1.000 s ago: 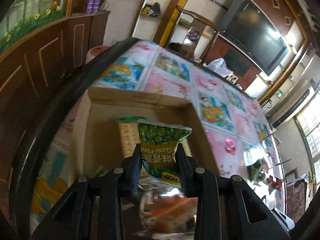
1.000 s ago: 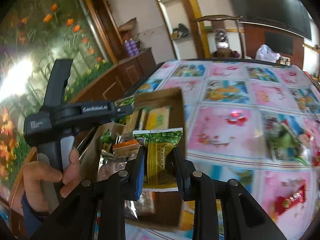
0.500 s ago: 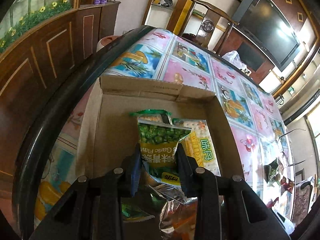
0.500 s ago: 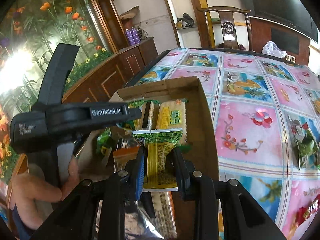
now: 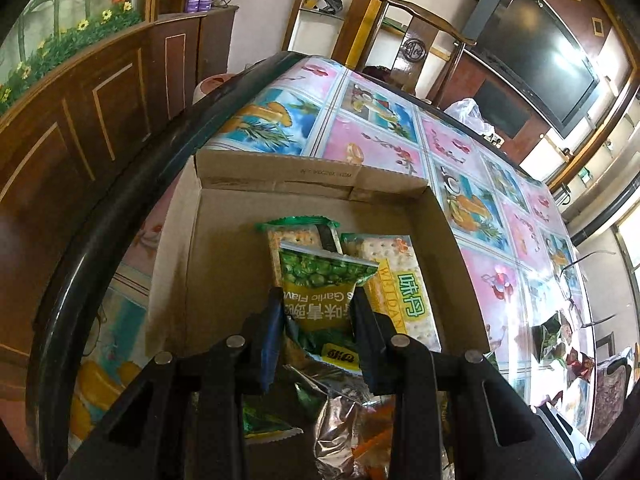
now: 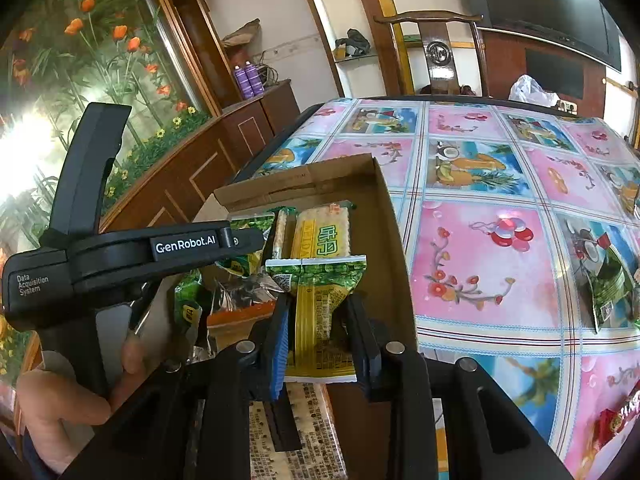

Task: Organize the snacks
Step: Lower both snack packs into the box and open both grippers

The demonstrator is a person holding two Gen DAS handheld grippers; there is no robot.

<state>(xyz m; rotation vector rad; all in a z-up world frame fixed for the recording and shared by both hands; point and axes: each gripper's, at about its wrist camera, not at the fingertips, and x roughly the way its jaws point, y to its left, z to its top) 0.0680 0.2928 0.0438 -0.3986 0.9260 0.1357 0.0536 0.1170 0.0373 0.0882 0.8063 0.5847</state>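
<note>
In the left wrist view, the left tongs (image 5: pixel 316 320) are gripping a green pea snack packet (image 5: pixel 320 284), its garlic-flavour print reading upside down, the two fingers pressing its sides over a cardboard box (image 5: pixel 224 264) that is sitting at the table (image 5: pixel 492 280) edge. Deeper in the box, toward twelve o'clock of the packet, a green-edged cracker pack (image 5: pixel 298 236) is lying flat, and at about two o'clock a yellow cracker pack (image 5: pixel 400 288) is lying just beside it. Toward six o'clock, under the tongs, crinkled foil wrappers (image 5: pixel 344 432) are piling up. In the right wrist view, a hand (image 6: pixel 76 392) at nine o'clock is gripping the black handle of the left tongs (image 6: pixel 120 256), which are reaching across over the box (image 6: pixel 392 248). The right tongs (image 6: pixel 320 336) are holding a second green and yellow packet (image 6: pixel 320 292), back side showing, the fingers closing narrowly on its sides above the box's near end. Beyond it at twelve o'clock the yellow cracker pack (image 6: pixel 324 232) is lying along the box's right wall. At three o'clock, well apart on the patterned table (image 6: pixel 492 280), a loose green packet (image 6: pixel 608 284) is lying, and toward four o'clock a red wrapped sweet (image 6: pixel 616 420) is lying near the table edge.
</note>
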